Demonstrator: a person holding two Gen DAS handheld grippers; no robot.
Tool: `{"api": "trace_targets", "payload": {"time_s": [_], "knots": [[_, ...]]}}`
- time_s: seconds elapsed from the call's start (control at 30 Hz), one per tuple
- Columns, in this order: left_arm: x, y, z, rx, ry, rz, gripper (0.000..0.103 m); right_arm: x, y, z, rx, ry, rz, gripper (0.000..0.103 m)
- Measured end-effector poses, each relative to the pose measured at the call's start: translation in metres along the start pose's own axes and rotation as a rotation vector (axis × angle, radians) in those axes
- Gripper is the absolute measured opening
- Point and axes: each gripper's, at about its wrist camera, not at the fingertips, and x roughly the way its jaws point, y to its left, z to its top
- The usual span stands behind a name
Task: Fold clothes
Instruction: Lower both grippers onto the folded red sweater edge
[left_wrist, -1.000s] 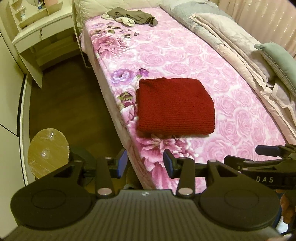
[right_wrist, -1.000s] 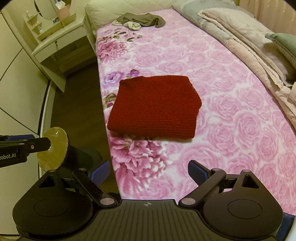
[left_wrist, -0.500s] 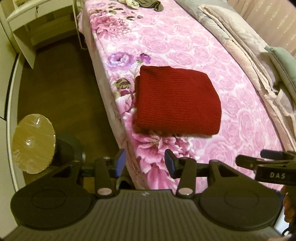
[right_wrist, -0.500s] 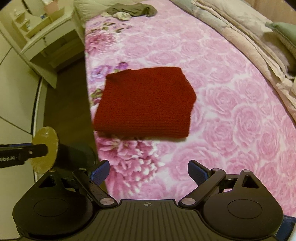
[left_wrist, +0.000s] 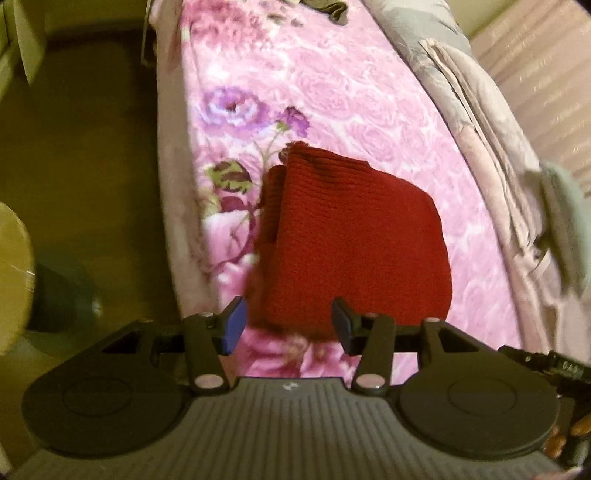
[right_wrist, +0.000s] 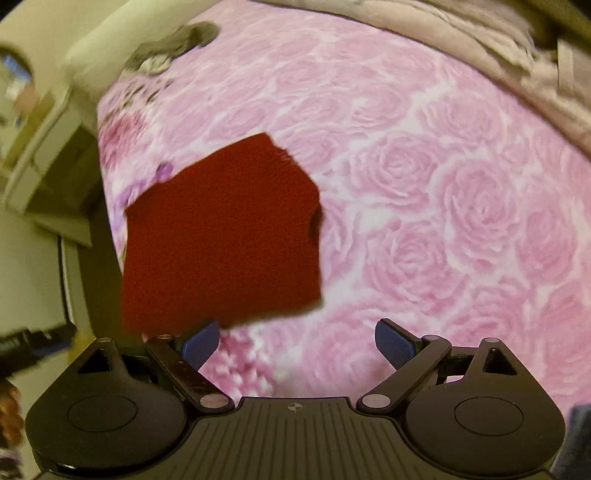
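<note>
Left gripper (left_wrist: 287, 325) parted, empty, at red sweater's (left_wrist: 354, 236) near edge; right gripper (right_wrist: 296, 341) wide, empty. Sweater near bed (right_wrist: 461, 177) edge, open blanket beyond.

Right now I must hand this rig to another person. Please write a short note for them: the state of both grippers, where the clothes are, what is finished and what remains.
Left gripper: open, empty, close to the near edge of the red knit garment.
Right gripper: open wider, empty, above the pink floral bedspread, with the garment ahead on its left.
Garment: already folded into a compact rectangle, lying near the bed's edge.
Done: this fold looks complete.
Left: a small dark pile of clothes at the far end of the bed seems unfolded. The views are blurred, so check the details.
</note>
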Motion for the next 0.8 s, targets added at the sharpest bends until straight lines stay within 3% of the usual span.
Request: {"api": "trace_targets", "payload": {"time_s": [0.13,0.3,0.4,0.53,0.8], "knots": [[0.035,0.021,0.016,-0.058,0.011,-0.067,0.049,0.022,-0.019,0.02,0.086,-0.022,0.085,0.094],[0.068,0.035,0.028,-0.121,0.013,-0.131,0.054,0.052,-0.034,0.039,0.169,-0.011,0.09,0.095],[0.086,0.043,0.034,-0.166,0.01,-0.182,0.057,0.064,-0.041,0.044,0.197,-0.022,0.109,0.102],[0.11,0.052,0.042,-0.219,0.011,-0.269,0.06,0.08,-0.049,0.051,0.241,-0.028,0.179,0.102],[0.145,0.074,0.046,-0.341,0.018,-0.366,0.064,0.116,-0.065,0.063,0.301,-0.033,0.325,0.102]]}}
